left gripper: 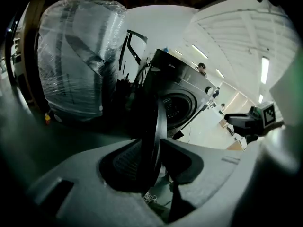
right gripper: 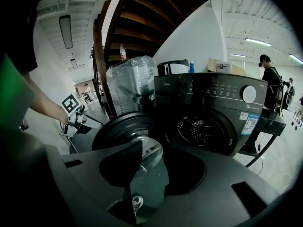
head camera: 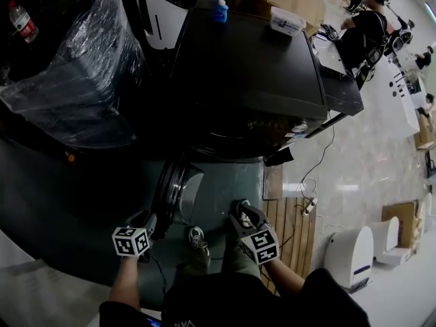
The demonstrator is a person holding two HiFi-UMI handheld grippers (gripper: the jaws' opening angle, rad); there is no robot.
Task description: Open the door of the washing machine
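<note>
From the head view, the washing machine (head camera: 248, 67) sits ahead of me. Its door (head camera: 170, 196) is already swung out from the front and stands edge-on, with its free rim nearest me. My left gripper (head camera: 145, 222) is right at that rim. My right gripper (head camera: 240, 211) hangs off to the right, well clear of the door.

In the left gripper view the rim runs upright through the gap, and my jaws are drawn narrow on it, one pad against each face as far as I can judge. The open drum (left gripper: 179, 109) lies beyond, to the right of the door.

In the right gripper view my jaws stand about half apart with nothing between them, only floor and the door's glass (right gripper: 142, 160) showing through.

The door hangs from the left of the opening, so I judge the left hand must carry the rim further left, away from the drum. The right has no hold.
</note>
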